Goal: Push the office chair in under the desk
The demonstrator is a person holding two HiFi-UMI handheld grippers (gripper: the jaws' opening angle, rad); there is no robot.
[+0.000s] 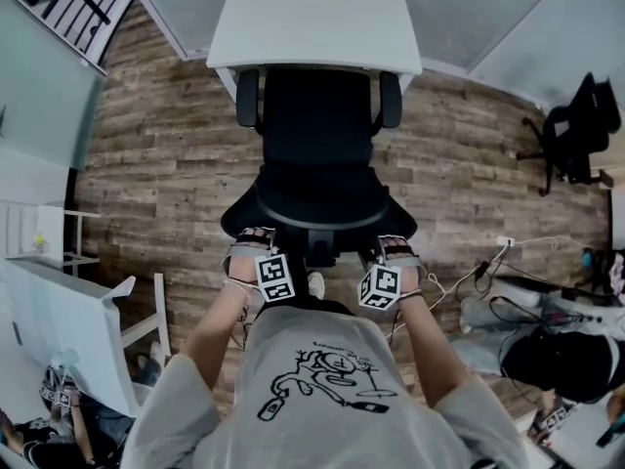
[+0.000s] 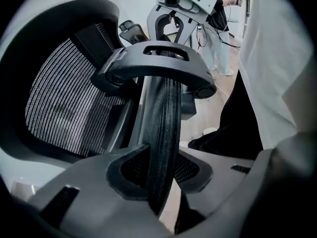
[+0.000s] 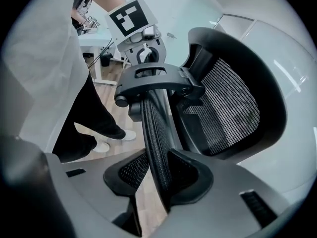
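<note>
A black mesh office chair (image 1: 317,125) faces the white desk (image 1: 312,27), its armrests at the desk's front edge and its back toward me. Its curved headrest (image 1: 317,208) is the nearest part. My left gripper (image 1: 256,237) is at the headrest's left end and my right gripper (image 1: 391,244) at its right end. In the left gripper view the headrest (image 2: 161,113) runs edge-on between the jaws of the left gripper (image 2: 161,177), which is shut on it. In the right gripper view the right gripper (image 3: 161,182) holds the same headrest (image 3: 156,128) the same way. The mesh backrest (image 2: 64,103) (image 3: 228,108) lies beyond.
The floor is wood plank. A second black chair (image 1: 576,125) stands at the back right. Cables and dark gear (image 1: 527,306) lie on the floor to the right. A white table (image 1: 68,330) sits at the lower left. My own legs (image 3: 84,108) stand directly behind the chair.
</note>
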